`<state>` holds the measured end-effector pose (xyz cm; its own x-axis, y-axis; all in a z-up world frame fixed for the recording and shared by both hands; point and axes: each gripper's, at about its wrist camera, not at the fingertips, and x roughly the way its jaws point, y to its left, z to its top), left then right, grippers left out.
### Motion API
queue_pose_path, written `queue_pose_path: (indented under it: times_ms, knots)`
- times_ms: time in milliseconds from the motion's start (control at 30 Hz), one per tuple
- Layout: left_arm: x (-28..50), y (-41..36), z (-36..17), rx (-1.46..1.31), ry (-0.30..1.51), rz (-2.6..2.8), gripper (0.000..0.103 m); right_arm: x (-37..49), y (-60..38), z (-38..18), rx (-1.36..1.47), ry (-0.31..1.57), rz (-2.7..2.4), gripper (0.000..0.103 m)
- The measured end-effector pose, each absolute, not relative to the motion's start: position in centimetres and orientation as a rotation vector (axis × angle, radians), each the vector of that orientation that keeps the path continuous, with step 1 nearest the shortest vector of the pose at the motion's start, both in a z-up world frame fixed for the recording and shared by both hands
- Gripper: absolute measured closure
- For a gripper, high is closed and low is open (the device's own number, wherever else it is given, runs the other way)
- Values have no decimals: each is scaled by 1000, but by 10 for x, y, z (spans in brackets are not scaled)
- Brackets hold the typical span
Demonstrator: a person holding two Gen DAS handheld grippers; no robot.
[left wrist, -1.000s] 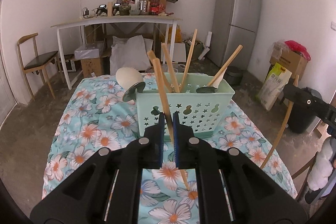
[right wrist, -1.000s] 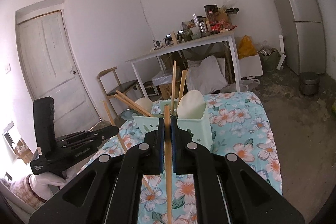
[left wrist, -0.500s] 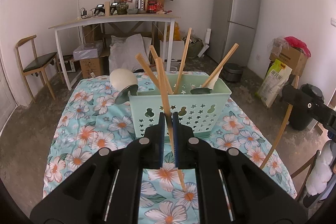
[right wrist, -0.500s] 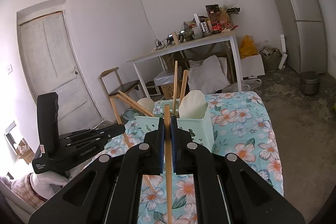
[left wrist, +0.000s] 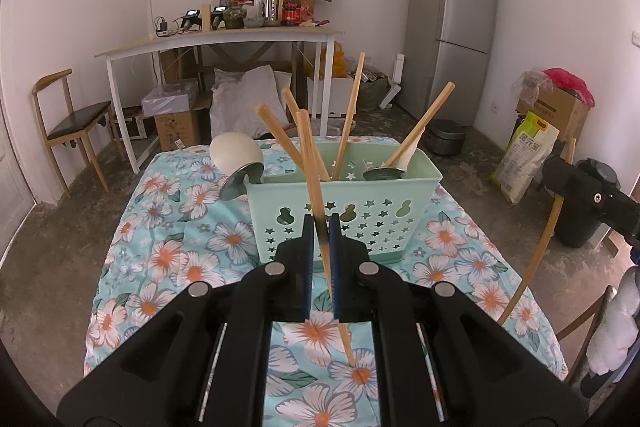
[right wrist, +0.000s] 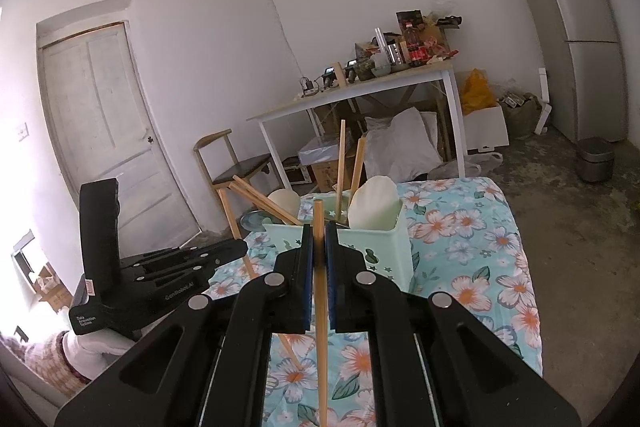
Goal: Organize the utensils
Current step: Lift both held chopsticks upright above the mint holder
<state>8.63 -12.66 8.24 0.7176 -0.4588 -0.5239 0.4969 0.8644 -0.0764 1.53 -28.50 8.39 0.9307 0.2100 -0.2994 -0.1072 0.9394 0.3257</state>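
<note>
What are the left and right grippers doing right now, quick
Left gripper: shut on a chopstick.
Right gripper: shut on another chopstick.

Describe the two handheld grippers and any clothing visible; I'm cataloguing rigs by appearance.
Both the left gripper and right gripper are matte black plastic, with angular slotted arms, round silver pivot pins and blue pads lining the fingers. Seen from the right wrist, the left one has an upright black handle carrying small white lettering and a label. No cables show. A white sleeve appears below it.
</note>
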Motion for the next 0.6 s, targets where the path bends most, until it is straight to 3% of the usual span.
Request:
queue_pose_path:
  times_ms: [600]
  knots:
    - [86,-128,83,75,557,-527,97,15,-283,88,306,331,169,97]
